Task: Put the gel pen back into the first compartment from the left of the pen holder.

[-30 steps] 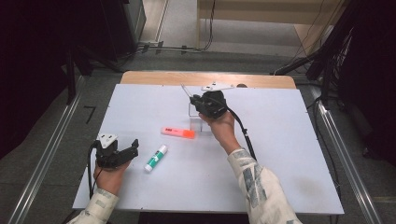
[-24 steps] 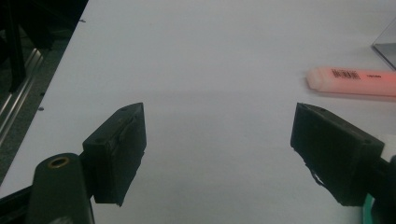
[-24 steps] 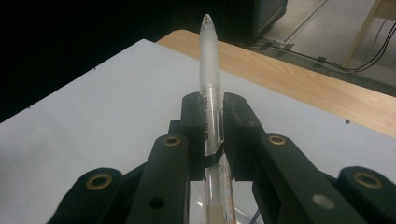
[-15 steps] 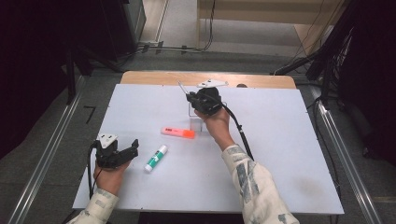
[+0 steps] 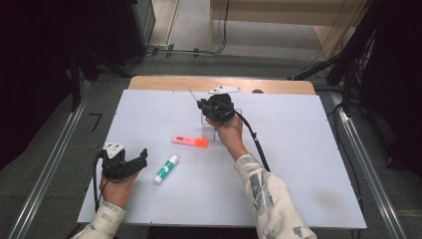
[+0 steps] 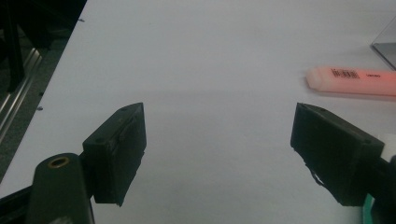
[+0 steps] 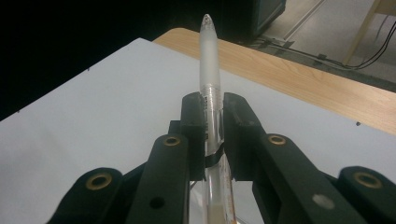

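Right gripper (image 7: 214, 135) clamped on pen (image 7: 208, 60), over clear holder (image 5: 211, 124) at table's far side. Pen long axis runs along jaws, capped tip pointing up and away. Pen translucent, frosted cap. Holder directly beneath, nearer right hand. Left gripper (image 6: 219, 149) released, resting apart.

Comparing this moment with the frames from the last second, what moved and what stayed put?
The right hand-held gripper, clamped on a clear pen, shifted slightly toward the table's far edge above the clear holder, with the grip unchanged. The left hand-held gripper kept its place near the front left with jaws open and nothing between them. The orange highlighter and the glue stick lie where they were.
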